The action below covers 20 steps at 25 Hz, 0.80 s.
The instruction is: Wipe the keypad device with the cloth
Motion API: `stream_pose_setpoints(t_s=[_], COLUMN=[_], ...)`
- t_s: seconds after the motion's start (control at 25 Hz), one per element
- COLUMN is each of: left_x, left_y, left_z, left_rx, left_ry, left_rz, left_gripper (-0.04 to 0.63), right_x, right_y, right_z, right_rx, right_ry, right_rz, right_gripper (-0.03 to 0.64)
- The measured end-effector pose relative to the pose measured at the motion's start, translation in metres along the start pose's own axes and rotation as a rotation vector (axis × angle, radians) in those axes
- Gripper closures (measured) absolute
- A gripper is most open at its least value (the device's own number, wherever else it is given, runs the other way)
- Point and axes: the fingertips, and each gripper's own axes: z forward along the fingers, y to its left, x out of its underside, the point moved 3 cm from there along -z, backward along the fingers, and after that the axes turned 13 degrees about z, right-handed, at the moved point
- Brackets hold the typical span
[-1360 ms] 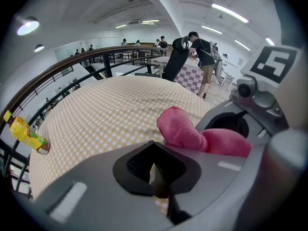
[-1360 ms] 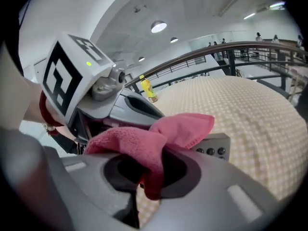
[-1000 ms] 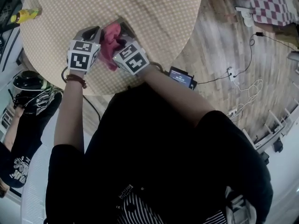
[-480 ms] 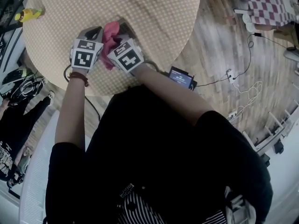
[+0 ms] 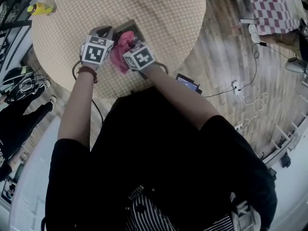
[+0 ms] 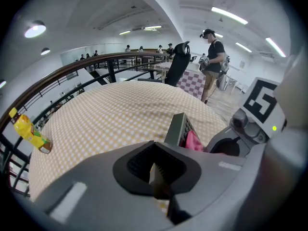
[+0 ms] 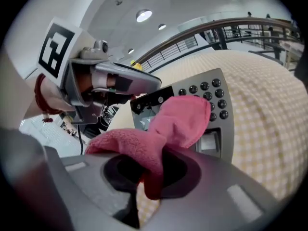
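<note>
One grey keypad device [image 7: 211, 97] is tipped up over the round bench [image 5: 159, 8], which has a yellow checked cover. A pink cloth [image 7: 180, 117] rests on its keys. The right hand-held gripper [image 7: 151, 177] is squeezed tight on the cloth. The left hand-held gripper [image 6: 159, 179] pinches the device's edge. A yellow bottle [image 5: 41, 7] sits near the bench's rim. The floor [image 5: 231, 47] is wood.

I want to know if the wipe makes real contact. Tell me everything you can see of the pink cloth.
The pink cloth looks like soft, napped terry and is bunched rather than spread flat. One fold is pinched in the right gripper, whose jaws are closed on it, and a short tail hangs below them. The rest bulges forward and lies against the face of the grey keypad device, covering its middle beside the round buttons. The device stands tilted over the checked table.
</note>
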Motion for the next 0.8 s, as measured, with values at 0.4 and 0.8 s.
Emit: stream_pose_setpoints(t_s=[0.4,0.8], left_x=[-0.035,-0.022], left_y=[-0.007,-0.104], left_z=[-0.118,-0.284], left_rx=[-0.118,-0.044], left_ry=[-0.441,-0.730], left_rz=[-0.315,-0.457], left_gripper=[0.595,0.595], right_x=[-0.047,-0.043], right_y=[0.046,0.148], right_z=[-0.119,-0.257], right_rx=[-0.021,-0.055], right_ry=[-0.233,-0.486], right_rz=[-0.004,-0.142], right_gripper=[0.548,0.549])
